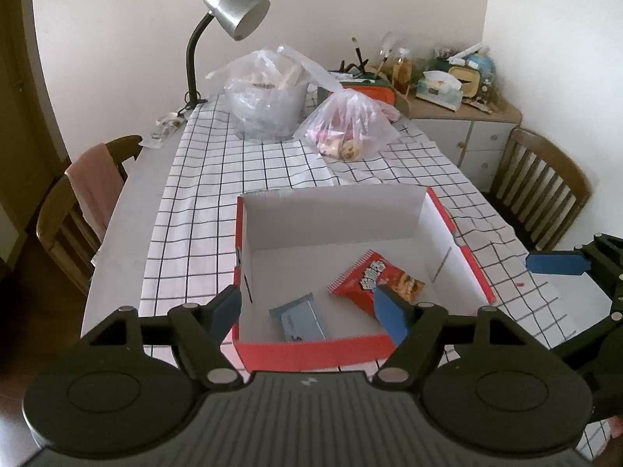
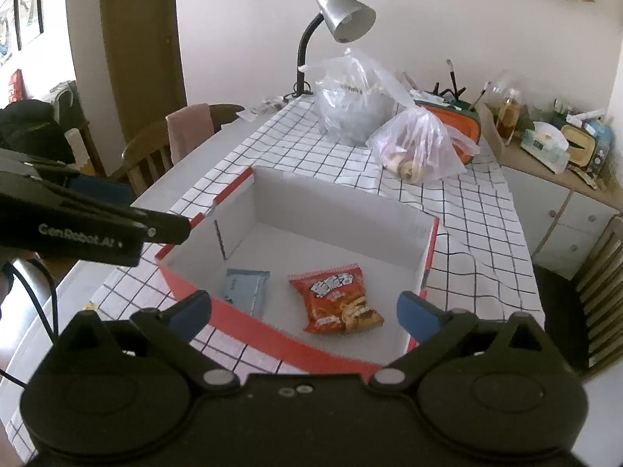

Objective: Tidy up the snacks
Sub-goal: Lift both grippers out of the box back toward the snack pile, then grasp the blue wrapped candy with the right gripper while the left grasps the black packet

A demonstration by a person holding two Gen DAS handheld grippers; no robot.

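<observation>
A red cardboard box [image 1: 311, 352] with a white inside stands on the checked cloth; it also shows in the right wrist view [image 2: 249, 321]. Inside lie a red snack packet [image 1: 362, 276] [image 2: 335, 295] and a pale blue snack packet [image 1: 301, 317] [image 2: 245, 288]. My left gripper [image 1: 307, 309] is open and empty, above the box's near edge. My right gripper [image 2: 305, 313] is open and empty, above the box's near wall. The right gripper's blue finger [image 1: 555, 262] shows at the right of the left wrist view. The left gripper's body [image 2: 89, 225] shows at the left of the right wrist view.
Two clear plastic bags of snacks [image 1: 350, 128] [image 1: 264, 97] sit farther back on the table [image 1: 128, 214]. A silver desk lamp [image 1: 233, 11] stands at the far left corner. Wooden chairs [image 1: 70, 214] [image 1: 541, 190] flank the table. A cluttered cabinet [image 1: 467, 116] stands at the far right.
</observation>
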